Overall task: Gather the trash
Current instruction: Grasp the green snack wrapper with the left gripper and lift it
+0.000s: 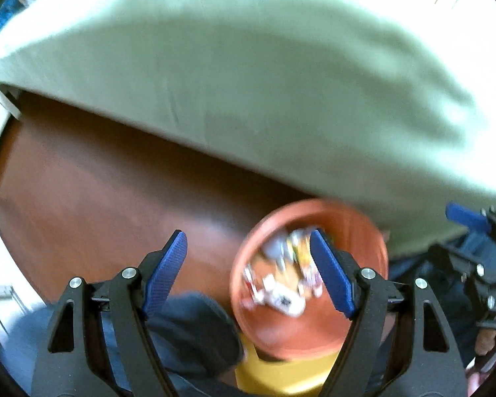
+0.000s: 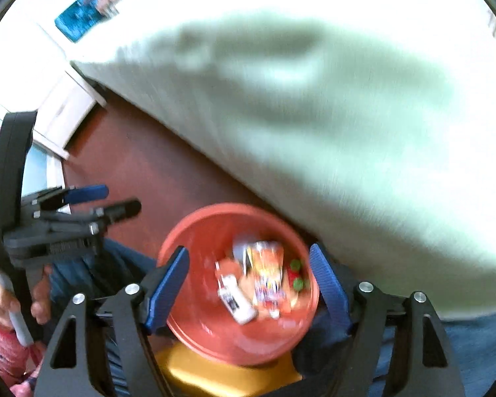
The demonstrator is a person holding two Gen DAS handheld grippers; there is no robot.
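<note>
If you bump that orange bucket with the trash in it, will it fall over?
Probably it could tip. The orange bucket seems to perch on a smaller yellow stand, not the floor. It looks like thin plastic, and the wrappers inside are likely light, so little weighs it down. The blur hides how steady it sits.

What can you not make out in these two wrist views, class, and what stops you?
- Wrappers in the orange bin: motion blur in both views, labels unreadable.
- Yellow object under the bin: hidden by the bin and the right gripper, cut by the lower edge.
- Green bedcover: blurred, top washed out by glare.
- Poster: too small and blurred.
</note>
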